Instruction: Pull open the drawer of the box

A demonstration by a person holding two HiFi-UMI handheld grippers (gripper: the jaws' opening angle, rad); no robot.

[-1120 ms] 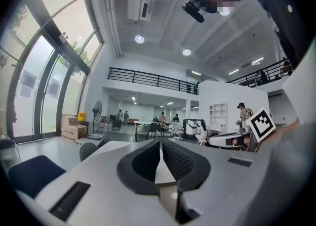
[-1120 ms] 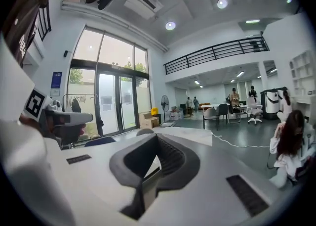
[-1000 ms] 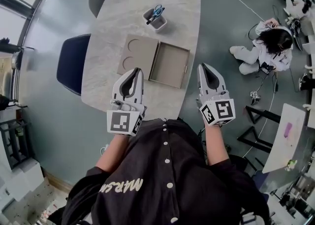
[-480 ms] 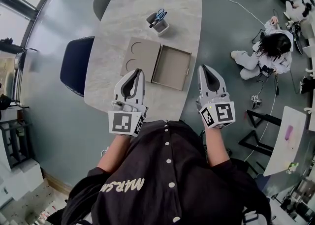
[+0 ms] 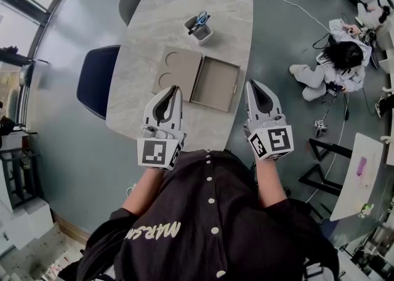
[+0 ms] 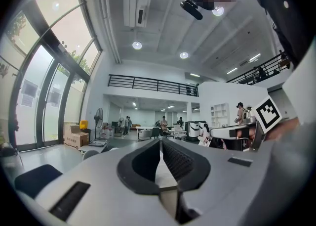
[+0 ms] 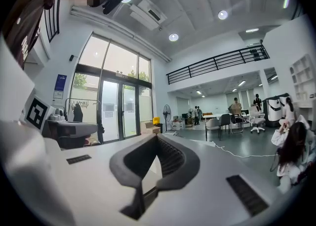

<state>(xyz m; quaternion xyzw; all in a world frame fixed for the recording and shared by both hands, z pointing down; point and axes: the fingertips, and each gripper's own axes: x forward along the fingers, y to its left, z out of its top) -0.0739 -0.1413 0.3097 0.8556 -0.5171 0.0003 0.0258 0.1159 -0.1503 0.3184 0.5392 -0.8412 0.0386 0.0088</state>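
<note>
A flat brown box lies on the marble table [image 5: 184,3]. Its cover [image 5: 177,67] has two round cutouts, and its shallow drawer [image 5: 215,84] stands slid out to the right, empty. My left gripper [image 5: 176,88] hangs level over the table's near edge, its tip just short of the cover, and it is shut on nothing. My right gripper [image 5: 251,83] floats beside the drawer's right edge, past the table's side, also shut and empty. The left gripper view shows that gripper [image 6: 160,140] with its jaws meeting at the tip, as does the right gripper view [image 7: 157,136]. Both views look across the room, with the box out of sight.
A grey cup [image 5: 198,27] with scissors and pens stands beyond the box. A dark blue chair [image 5: 98,80] sits at the table's left and a grey one [image 5: 130,2] further back. A person [image 5: 335,61] sits on the floor at the right among cables.
The right gripper has lifted slightly. The left gripper and the box stay as they were.
</note>
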